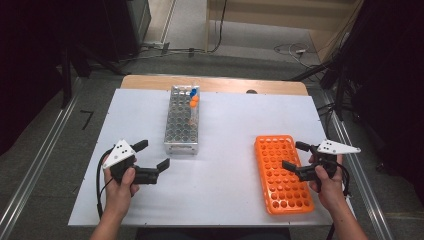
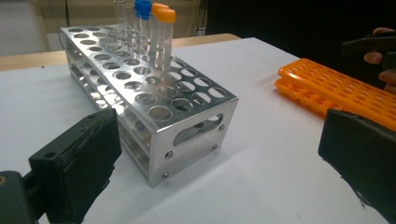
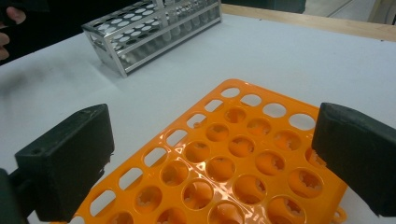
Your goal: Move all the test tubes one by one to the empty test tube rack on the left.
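Hovering over the table (image 1: pixel 225 190) with both grippers empty, fingers spread wide.

Biggest thing near the fingers is the orange rack (image 1: pixel 283 172), lying flat right under and between the right gripper (image 1: pixel 298 156) fingers. The metal rack (image 1: pixel 182 120) stands just ahead of the left gripper (image 1: pixel 152 156), and its capped tubes (image 2: pixel 156 32), orange and blue, sit upright at the far end from those fingers.

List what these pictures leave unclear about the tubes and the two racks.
- Tubes: high view, too small to count; left gripper view, tops cut by the upper edge.
- Tubes' contents: unclear in either view.
- Orange rack: right gripper view, near end cut by the bottom edge, corners behind the jaws.
- Metal rack: left gripper view, near corner behind a jaw.
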